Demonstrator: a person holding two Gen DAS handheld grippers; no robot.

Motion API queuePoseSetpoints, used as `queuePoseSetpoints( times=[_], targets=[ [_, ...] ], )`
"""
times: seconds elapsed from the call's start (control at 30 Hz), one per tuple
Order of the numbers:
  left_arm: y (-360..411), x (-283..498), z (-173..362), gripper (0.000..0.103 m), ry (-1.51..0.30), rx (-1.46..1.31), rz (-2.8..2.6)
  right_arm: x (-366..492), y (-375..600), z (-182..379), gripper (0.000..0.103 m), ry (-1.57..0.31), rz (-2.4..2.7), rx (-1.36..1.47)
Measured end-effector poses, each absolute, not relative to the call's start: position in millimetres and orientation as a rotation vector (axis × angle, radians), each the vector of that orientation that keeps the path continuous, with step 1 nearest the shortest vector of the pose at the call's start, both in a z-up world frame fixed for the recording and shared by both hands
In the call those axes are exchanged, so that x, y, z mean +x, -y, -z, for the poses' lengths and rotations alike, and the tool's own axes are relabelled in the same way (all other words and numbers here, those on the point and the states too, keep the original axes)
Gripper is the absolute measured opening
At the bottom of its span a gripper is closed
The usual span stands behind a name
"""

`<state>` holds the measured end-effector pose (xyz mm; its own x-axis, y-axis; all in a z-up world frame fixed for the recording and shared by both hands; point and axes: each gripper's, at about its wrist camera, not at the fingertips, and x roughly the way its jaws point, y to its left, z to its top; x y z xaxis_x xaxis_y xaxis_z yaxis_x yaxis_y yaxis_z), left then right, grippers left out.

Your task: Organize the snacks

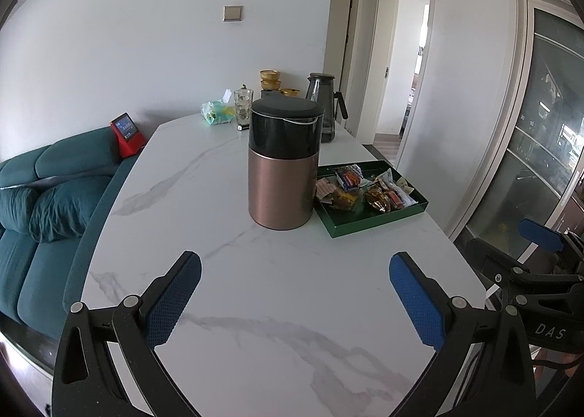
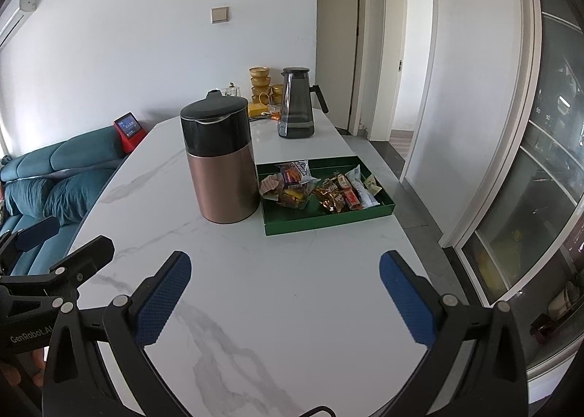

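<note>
A white marble-look tabletop [image 2: 292,289] fills both views, with a teal sofa [image 1: 47,190] running along its left edge. Out in the middle stands a tall copper-coloured canister [image 2: 223,176] with a black upper band and black lid, upright, and just to its right sits a shallow green tray [image 2: 328,223], so close to the canister's base that I cannot tell whether they touch. And there are the snacks [image 2: 321,189]: a loose heap of wrapped packets, all lying inside the tray, a blue-and-white bag toward the far left of the pile, gold and red wrappers toward the right.

At the far end of the tabletop, a smoky grey pitcher [image 2: 296,107] with a black handle stands upright, well apart from the tray. Behind it are stacked gold bowls [image 2: 260,83], and from the left camera a patterned glass [image 1: 243,107] and a green tissue pack [image 1: 217,112] show beside them. A small red screen gadget [image 1: 126,134] perches on the sofa back.

Down front, the left gripper [image 1: 295,293] hangs over the near tabletop, blue pads spread wide, nothing between them. The right gripper [image 2: 284,293] is the same: fingers wide apart, empty, well short of the tray.
</note>
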<state>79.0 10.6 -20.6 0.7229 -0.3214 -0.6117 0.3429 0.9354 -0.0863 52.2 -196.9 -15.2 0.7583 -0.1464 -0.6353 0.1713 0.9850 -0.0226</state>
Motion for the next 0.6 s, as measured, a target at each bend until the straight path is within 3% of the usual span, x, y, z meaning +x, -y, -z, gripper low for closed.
queuePoseSetpoints(
  times=[0.6],
  targets=[
    [-11.0, 76.5, 17.8, 0.101, -0.663, 0.027, 0.382, 49.5, 199.9, 10.8, 0.103, -0.697, 0.190, 0.029]
  ],
)
